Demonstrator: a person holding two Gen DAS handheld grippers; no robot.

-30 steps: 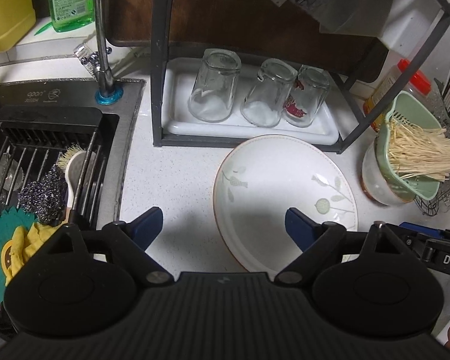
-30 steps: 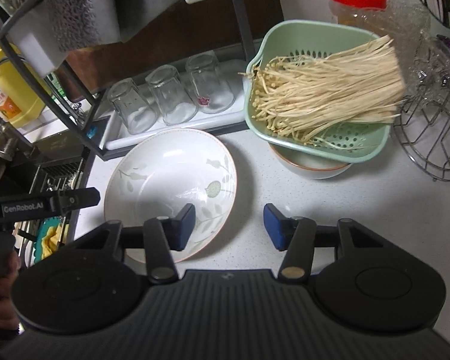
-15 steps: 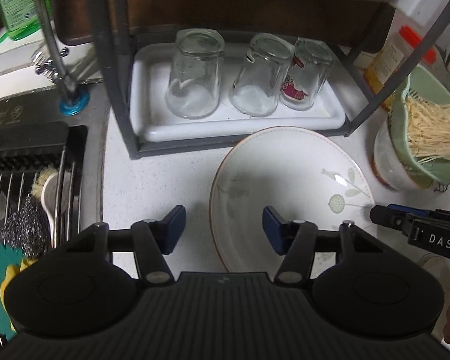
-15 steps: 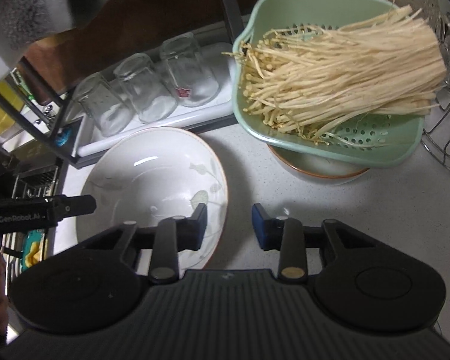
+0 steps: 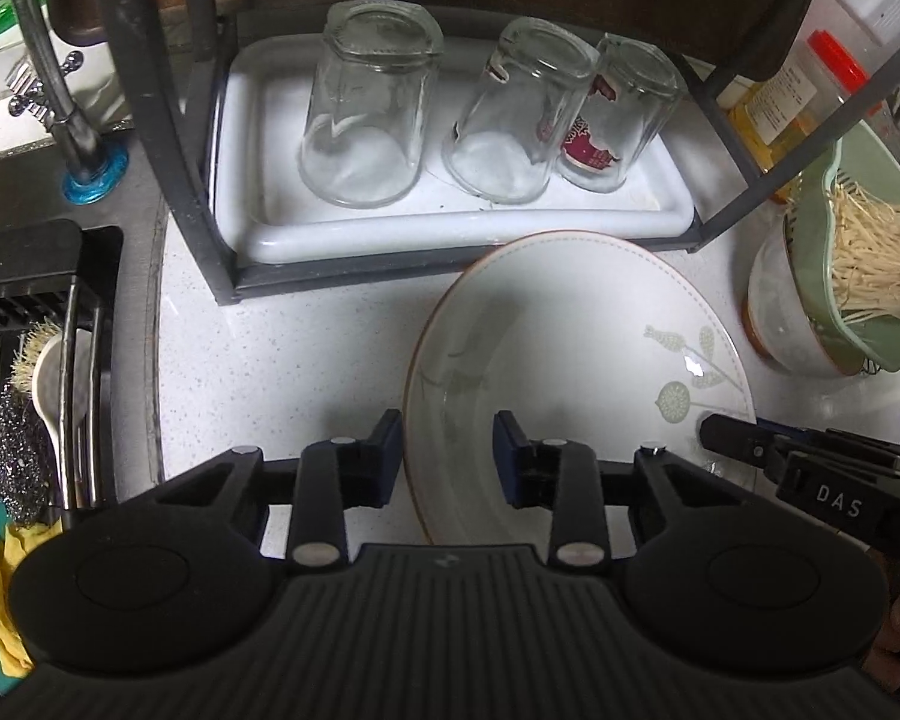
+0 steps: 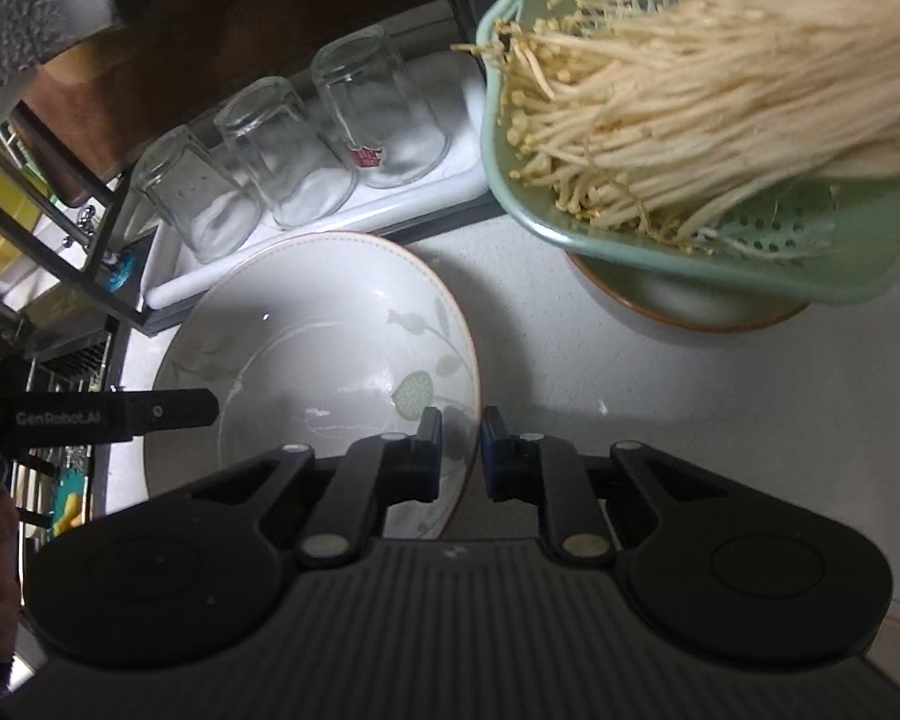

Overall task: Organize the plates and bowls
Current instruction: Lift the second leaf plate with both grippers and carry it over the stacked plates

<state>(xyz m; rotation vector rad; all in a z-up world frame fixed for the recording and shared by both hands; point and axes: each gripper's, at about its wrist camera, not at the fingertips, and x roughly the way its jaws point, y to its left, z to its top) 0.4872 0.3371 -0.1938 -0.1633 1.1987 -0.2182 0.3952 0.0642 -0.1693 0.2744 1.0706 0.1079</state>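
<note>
Plate [image 5: 570, 360], white with a leaf print, is seen lying on the worktop [image 5: 282, 360] just in front of the glass tray [image 5: 450, 222]. Both grippers have been brought down to its rim. The right gripper [image 6: 461, 450] has just been clenched on the right rim; the left gripper [image 5: 447, 456] has just been narrowing astride the left rim, not yet pinching. A two-handed lift is judged imminent.

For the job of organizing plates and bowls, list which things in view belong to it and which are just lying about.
Job: white plate; left tool and right tool, each astride its rim; bowl under the strainer.

Lying about: upturned glasses; green strainer; steel scourer.
</note>
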